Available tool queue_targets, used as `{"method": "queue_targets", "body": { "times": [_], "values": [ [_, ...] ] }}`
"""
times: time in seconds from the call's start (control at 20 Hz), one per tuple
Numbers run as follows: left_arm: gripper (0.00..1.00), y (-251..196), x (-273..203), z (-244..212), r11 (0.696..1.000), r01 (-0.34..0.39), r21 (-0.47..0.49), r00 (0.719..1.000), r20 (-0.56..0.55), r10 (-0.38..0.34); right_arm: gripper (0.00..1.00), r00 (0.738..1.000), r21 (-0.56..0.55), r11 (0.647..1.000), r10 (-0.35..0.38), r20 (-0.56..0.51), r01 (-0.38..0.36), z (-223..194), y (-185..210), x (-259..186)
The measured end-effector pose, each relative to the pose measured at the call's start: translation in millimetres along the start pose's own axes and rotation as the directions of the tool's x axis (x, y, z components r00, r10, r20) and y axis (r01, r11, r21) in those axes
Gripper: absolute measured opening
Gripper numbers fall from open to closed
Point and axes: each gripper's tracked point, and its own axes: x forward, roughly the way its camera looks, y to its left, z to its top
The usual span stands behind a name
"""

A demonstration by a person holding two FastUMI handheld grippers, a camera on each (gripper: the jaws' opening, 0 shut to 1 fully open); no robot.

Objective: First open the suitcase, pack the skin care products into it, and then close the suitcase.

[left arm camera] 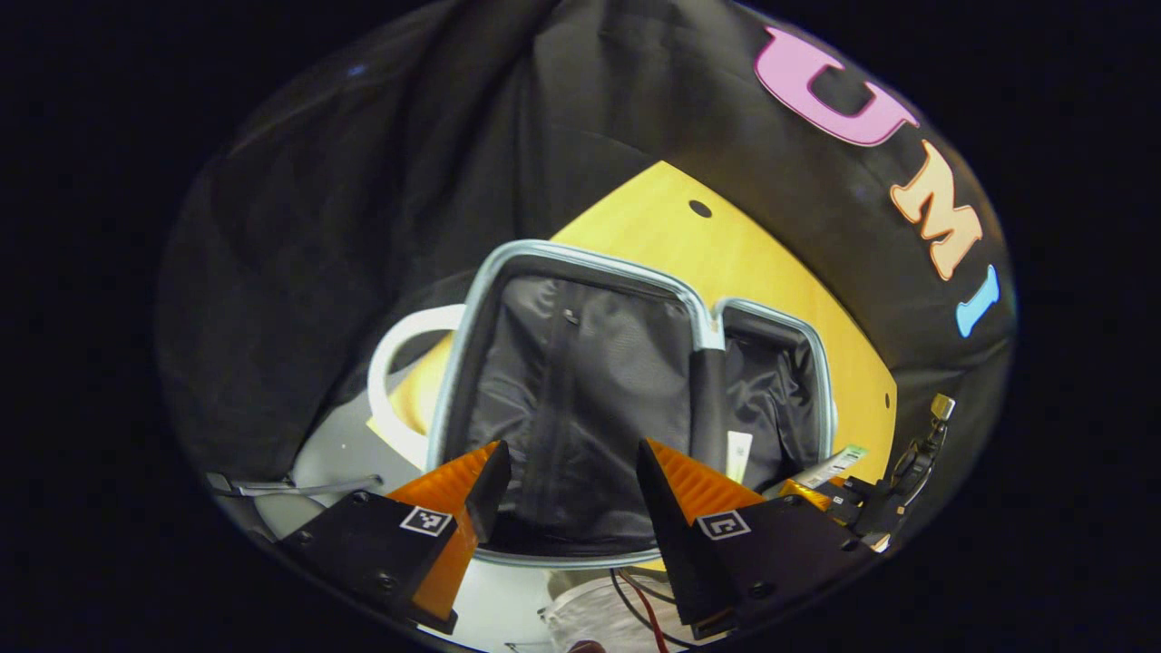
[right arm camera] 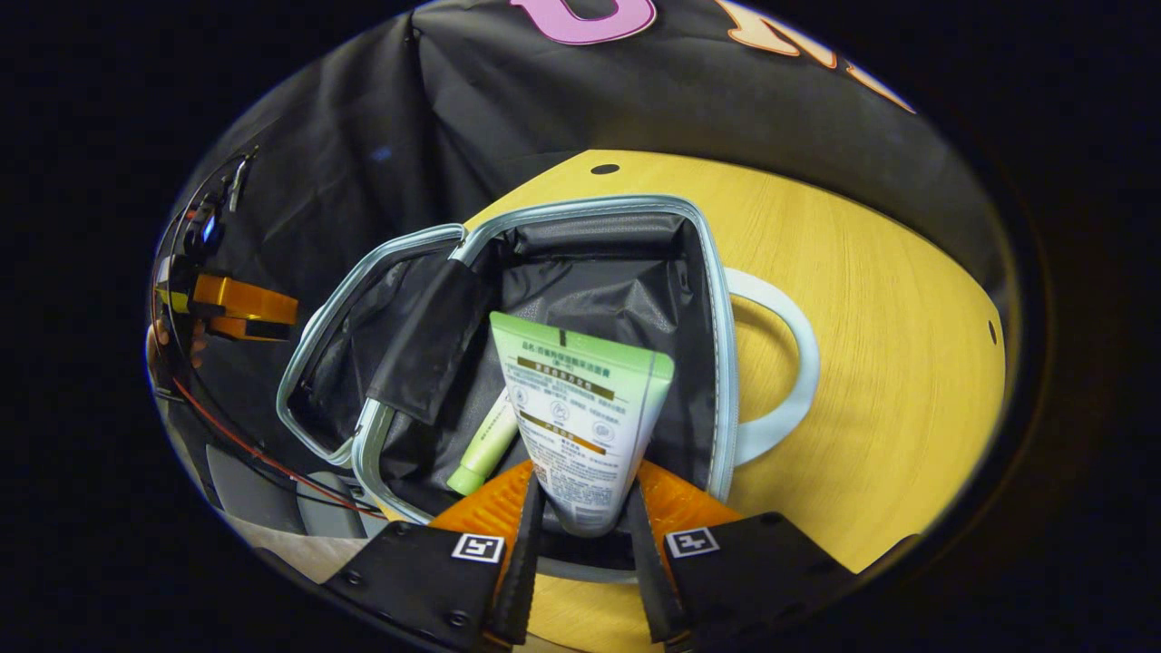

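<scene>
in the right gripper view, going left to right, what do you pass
Left gripper → suitcase lid half → small green tube → big tube held by the right gripper → white handle → bare table.

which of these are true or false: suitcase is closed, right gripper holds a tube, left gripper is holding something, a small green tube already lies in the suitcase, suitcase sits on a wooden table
1. The suitcase is closed. False: it lies open, its dark lining showing.
2. The right gripper holds a tube. True.
3. The left gripper is holding something. False: its fingers are spread with nothing between them.
4. A small green tube already lies in the suitcase. True.
5. The suitcase sits on a wooden table. True.
</scene>
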Motion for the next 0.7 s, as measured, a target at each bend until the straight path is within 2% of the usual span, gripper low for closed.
{"method": "queue_targets", "body": {
  "times": [0.1,0.15,0.2,0.4,0.5,0.55,0.7],
  "values": [
    [0.82,29.8,-1.1,9.6,0.999,-0.022,-0.035,1.0,0.021,0.023,0.54,1.0,0.012,1.0,-0.006,0.013,0.006,5.4,1.7,-2.0],
    [0.82,46.9,-0.5,13.9,0.998,-0.035,-0.058,0.999,0.026,0.037,0.66,1.0,0.016,1.0,-0.014,0.016,0.013,7.5,0.9,-3.9],
    [0.82,61.4,-0.8,17.9,0.996,-0.049,-0.081,0.998,0.031,0.051,0.51,0.999,0.025,1.0,-0.018,0.03,0.017,11.4,-0.3,-4.6],
    [0.82,102.8,2.5,29.9,0.985,-0.061,-0.159,0.995,0.067,0.072,0.97,0.988,0.066,0.998,-0.029,0.154,0.019,42.0,-3.1,-28.8],
    [0.82,124.2,11.5,30.4,0.974,-0.073,-0.214,0.993,0.071,0.09,0.98,0.963,0.117,0.991,-0.088,0.256,0.059,66.2,-23.1,-50.0],
    [0.78,130.9,19.4,26.7,0.968,-0.073,-0.242,0.994,0.065,0.091,0.98,0.944,0.149,0.985,-0.125,0.304,0.082,79.0,-36.8,-61.4],
    [0.87,145.0,47.3,19.4,0.949,-0.045,-0.312,0.995,0.075,0.072,0.98,0.906,0.261,0.956,-0.225,0.358,0.134,91.5,-81.8,-88.2]
  ]
}}
